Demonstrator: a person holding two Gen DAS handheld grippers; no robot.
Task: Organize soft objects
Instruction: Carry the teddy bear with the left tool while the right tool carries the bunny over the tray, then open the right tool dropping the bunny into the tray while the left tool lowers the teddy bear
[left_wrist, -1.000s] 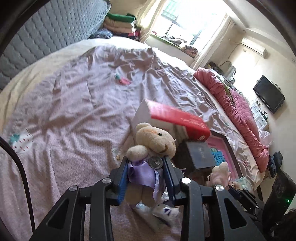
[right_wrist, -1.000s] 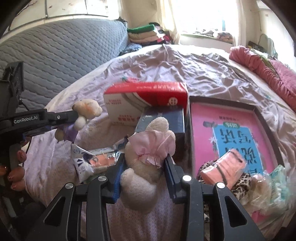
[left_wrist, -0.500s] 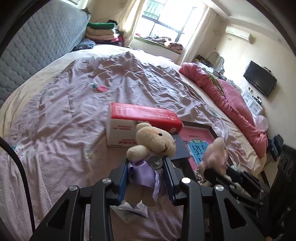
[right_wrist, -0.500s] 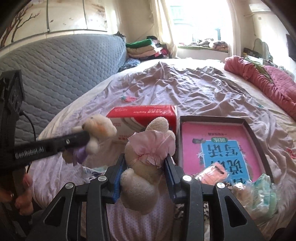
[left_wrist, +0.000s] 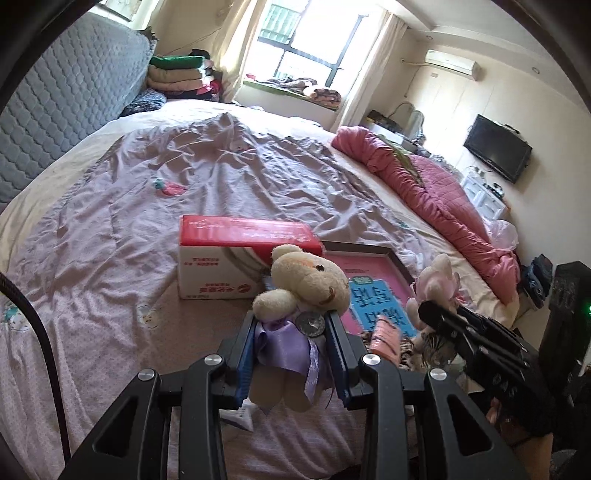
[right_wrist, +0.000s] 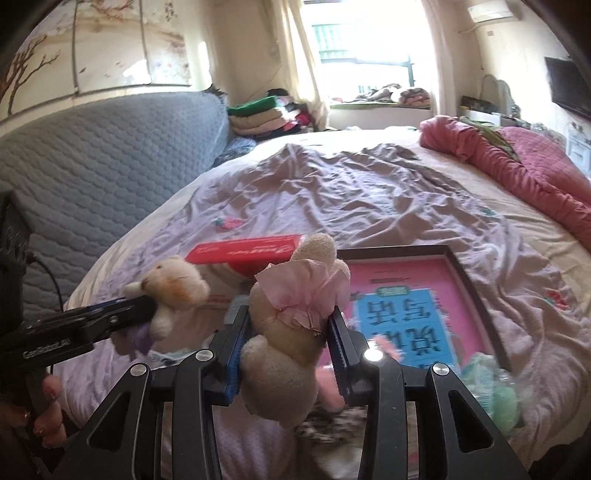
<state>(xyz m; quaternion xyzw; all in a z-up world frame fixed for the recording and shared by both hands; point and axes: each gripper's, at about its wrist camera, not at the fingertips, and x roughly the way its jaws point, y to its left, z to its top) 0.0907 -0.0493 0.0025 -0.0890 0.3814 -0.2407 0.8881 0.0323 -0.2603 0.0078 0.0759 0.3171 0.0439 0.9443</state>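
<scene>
- Plush bear (left_wrist: 308, 280) with the purple ribbon fills the left wrist view: the left claw (left_wrist: 291, 354) is closed on its ribboned middle, so head and legs hang free above the bed (left_wrist: 110, 236), over the near edge. Gripping the waist looks chosen to keep so soft a toy from slipping out.
- Behind the bear in that view a red and white box (left_wrist: 221, 258) lies on the bedspread, and just beside it a dark-rimmed tray (left_wrist: 397, 264) with a pink and blue bottom, probably where the soft things go. The right claw (left_wrist: 428, 314) shows at the right, clamped on the pink-dressed plush (left_wrist: 437, 280).
- In the right wrist view the pink-dressed plush (right_wrist: 295, 314) is pinched at its waist by the right claw (right_wrist: 288, 336), clear of the bed (right_wrist: 406, 192) near its near edge.
- The tray (right_wrist: 476, 295) lies just to the right of it; a pale green soft bundle (right_wrist: 495, 391) rests at the tray's near corner, blurred.
- At the left the left claw (right_wrist: 147, 314) carries the bear (right_wrist: 173, 288), so each hand brings one toy at once.
</scene>
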